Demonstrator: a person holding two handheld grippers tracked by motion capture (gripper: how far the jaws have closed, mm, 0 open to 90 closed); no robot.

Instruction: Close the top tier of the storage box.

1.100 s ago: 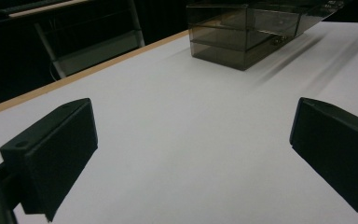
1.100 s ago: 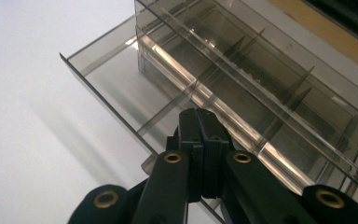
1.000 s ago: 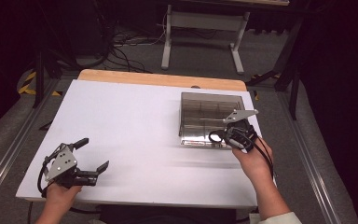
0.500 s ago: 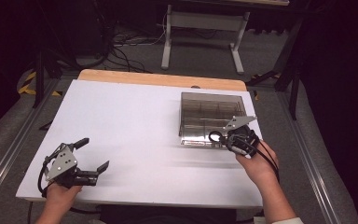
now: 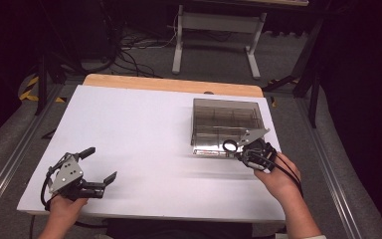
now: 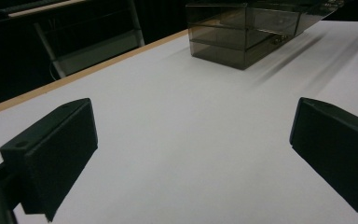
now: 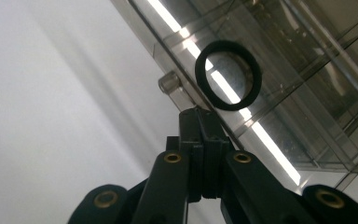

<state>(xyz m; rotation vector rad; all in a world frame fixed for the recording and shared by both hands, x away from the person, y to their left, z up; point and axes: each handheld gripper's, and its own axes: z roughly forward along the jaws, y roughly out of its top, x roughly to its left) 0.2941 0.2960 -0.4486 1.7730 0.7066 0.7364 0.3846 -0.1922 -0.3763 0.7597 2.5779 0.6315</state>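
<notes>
A black elastic ring (image 5: 230, 145) sticks out from the tips of my right gripper (image 5: 238, 151), which is shut on its edge. In the right gripper view the ring (image 7: 199, 70) hangs just in front of the near wall of a smoky clear plastic box (image 7: 307, 70) with dividers inside. This box (image 5: 226, 124) stands on the right side of the white table (image 5: 144, 124). My left gripper (image 5: 99, 164) rests at the near left corner, jaws wide open with nothing between them. Ahead of the left gripper (image 6: 191, 154) lies bare tabletop, with the box (image 6: 242, 32) far off.
A wooden strip (image 5: 174, 84) borders the table's far edge. Beyond it stand a metal stand (image 5: 214, 30) and loose cables (image 5: 129, 50) on the floor. A small latch knob (image 7: 170, 84) juts from the box's near wall.
My right gripper has slid slightly toward the near side of the table, still holding the ring by the box's front wall. The left gripper has stayed put.
</notes>
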